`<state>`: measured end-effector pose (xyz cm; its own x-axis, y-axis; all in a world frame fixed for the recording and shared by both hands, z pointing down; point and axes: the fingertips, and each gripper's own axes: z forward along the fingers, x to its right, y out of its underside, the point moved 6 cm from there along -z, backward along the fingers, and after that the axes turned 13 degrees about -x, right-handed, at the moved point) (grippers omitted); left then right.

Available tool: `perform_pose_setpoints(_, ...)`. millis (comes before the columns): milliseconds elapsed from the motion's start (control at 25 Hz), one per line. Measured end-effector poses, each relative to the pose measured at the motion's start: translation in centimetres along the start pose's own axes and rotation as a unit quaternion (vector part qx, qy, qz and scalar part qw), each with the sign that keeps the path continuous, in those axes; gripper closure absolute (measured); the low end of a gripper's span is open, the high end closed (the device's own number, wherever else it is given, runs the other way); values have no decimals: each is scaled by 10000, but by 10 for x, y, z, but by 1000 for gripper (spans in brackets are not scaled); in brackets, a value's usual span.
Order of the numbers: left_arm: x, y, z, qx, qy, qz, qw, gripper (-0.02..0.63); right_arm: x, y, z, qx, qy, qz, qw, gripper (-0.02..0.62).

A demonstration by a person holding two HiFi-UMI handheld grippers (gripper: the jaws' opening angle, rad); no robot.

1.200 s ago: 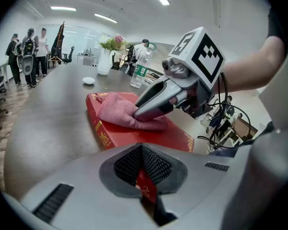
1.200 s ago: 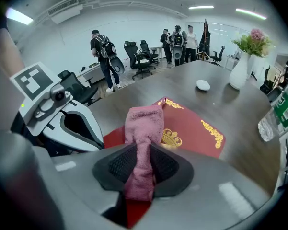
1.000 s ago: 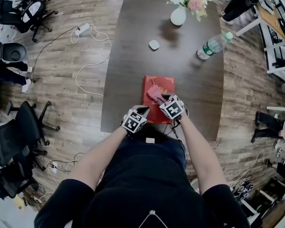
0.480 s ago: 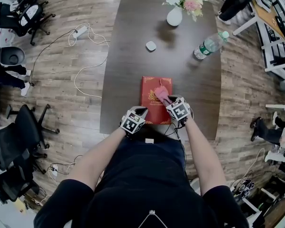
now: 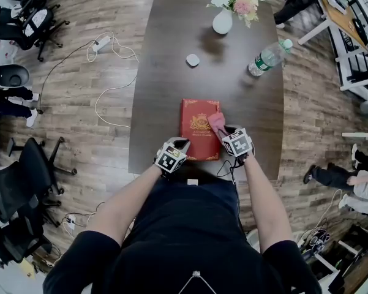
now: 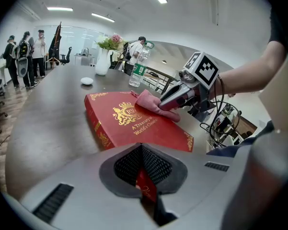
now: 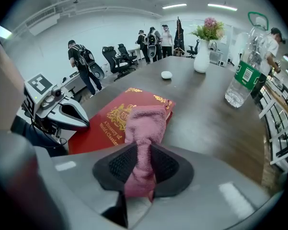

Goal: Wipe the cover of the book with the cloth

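Left gripper [image 6: 143, 174] pinches the book [image 6: 134, 124] (near corner) — cloth [image 6: 151, 102] on its cover.

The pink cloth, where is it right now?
In the head view the cloth is clamped in the right gripper and rests on the right side of the red book, near the table's front edge.

Wood plank floor [image 5: 79, 121], dark table [image 5: 171, 72], black office chairs [image 5: 33, 170], ceiling strip lights [image 7: 175, 5], perhaps white shelving [image 5: 355, 78]
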<state>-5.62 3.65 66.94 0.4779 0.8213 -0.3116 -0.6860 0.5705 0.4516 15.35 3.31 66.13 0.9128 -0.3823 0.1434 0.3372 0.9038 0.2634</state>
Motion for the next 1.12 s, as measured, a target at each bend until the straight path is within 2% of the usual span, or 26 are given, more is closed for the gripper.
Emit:
perform_pose_setpoints(600, -2, -3, -1, 0, -33, 85, 10000, 611, -12, 22, -3, 11, -28, 210, 9998, 502)
perform_pose_setpoints(1120, 1, 6, -4, -33, 120, -67, 9999, 611, -20, 26, -4, -46, 24, 207, 9998, 502)
